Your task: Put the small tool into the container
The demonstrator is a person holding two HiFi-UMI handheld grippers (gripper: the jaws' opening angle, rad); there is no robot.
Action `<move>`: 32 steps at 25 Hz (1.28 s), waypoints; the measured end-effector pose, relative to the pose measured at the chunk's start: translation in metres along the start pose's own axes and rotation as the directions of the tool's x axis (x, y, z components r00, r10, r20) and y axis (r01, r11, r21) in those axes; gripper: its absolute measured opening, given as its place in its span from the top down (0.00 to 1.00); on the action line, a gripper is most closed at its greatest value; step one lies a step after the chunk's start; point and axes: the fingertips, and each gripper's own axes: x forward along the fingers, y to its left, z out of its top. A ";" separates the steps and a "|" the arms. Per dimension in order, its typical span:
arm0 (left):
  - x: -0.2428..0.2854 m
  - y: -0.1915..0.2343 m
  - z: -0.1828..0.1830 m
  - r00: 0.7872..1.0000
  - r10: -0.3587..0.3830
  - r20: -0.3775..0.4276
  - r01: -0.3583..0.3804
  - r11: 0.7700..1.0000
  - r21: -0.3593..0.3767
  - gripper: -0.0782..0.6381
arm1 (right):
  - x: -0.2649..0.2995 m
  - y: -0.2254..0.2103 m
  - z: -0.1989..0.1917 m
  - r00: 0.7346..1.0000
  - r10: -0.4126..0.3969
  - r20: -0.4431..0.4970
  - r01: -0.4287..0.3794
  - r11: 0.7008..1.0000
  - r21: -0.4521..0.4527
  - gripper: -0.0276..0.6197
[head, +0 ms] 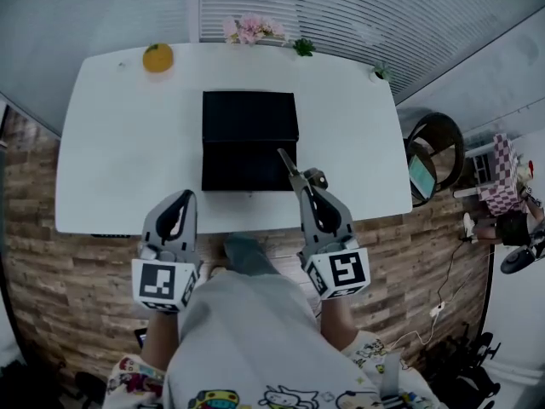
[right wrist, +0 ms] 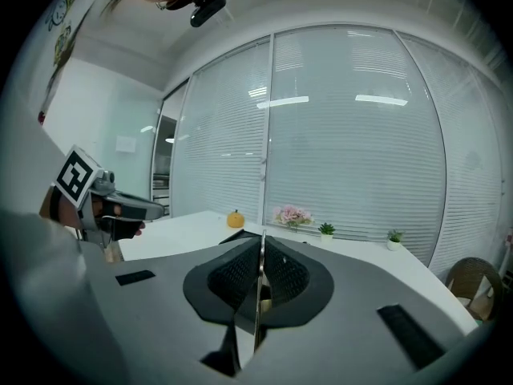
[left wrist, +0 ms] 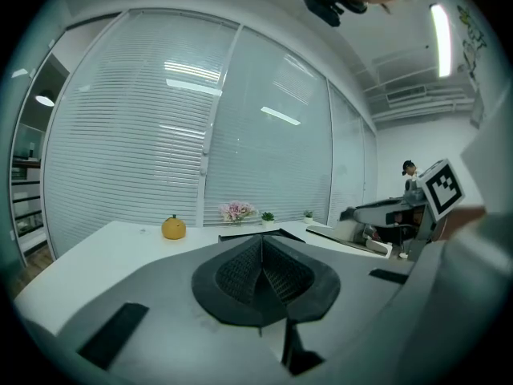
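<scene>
The small tool [head: 288, 165], a thin metal strip, is sitting clamped in the right tongs [head: 310, 182] and pointing toward eleven o'clock. In the head view its tip is lying over the right edge of the black container [head: 243, 118], though its height above that edge is hard to judge. The right gripper view is showing the strip edge-on between pads pressed tight against it.

The left tongs [head: 180, 198] are hanging closed on nothing at seven o'clock from the container, by the near edge of the white surface [head: 119, 143].

The main risk is the narrow grip: the strip is likely to pivot or slide if its tip is catching the container's right wall. Letting go while it is straddling that edge would probably tip it outward onto the surface at three o'clock.
</scene>
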 end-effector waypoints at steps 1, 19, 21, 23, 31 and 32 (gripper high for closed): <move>0.009 0.001 0.005 1.000 0.007 0.004 -0.007 1.000 0.001 0.88 | 0.008 -0.005 0.003 1.000 0.010 0.002 -0.010 1.000 0.000 0.94; 0.096 0.029 0.046 0.998 0.058 0.033 -0.059 0.998 0.030 0.88 | 0.104 -0.045 0.027 0.993 0.121 0.015 -0.121 0.993 -0.004 0.94; 0.096 0.035 0.045 0.998 0.053 0.025 -0.054 0.998 0.029 0.88 | 0.108 -0.041 0.028 0.993 0.121 0.011 -0.121 0.993 -0.005 0.94; 0.097 0.038 0.046 0.999 0.043 0.021 -0.044 0.999 0.026 0.88 | 0.111 -0.039 0.030 0.993 0.117 0.004 -0.117 0.993 -0.005 0.94; 0.096 0.045 0.047 1.000 0.020 0.015 -0.021 1.000 0.021 0.88 | 0.114 -0.028 0.031 0.992 0.125 -0.019 -0.125 0.992 -0.005 0.94; 0.096 0.046 0.046 1.000 0.019 0.013 -0.020 1.000 0.025 0.88 | 0.114 -0.027 0.030 0.991 0.130 -0.023 -0.130 0.992 -0.007 0.94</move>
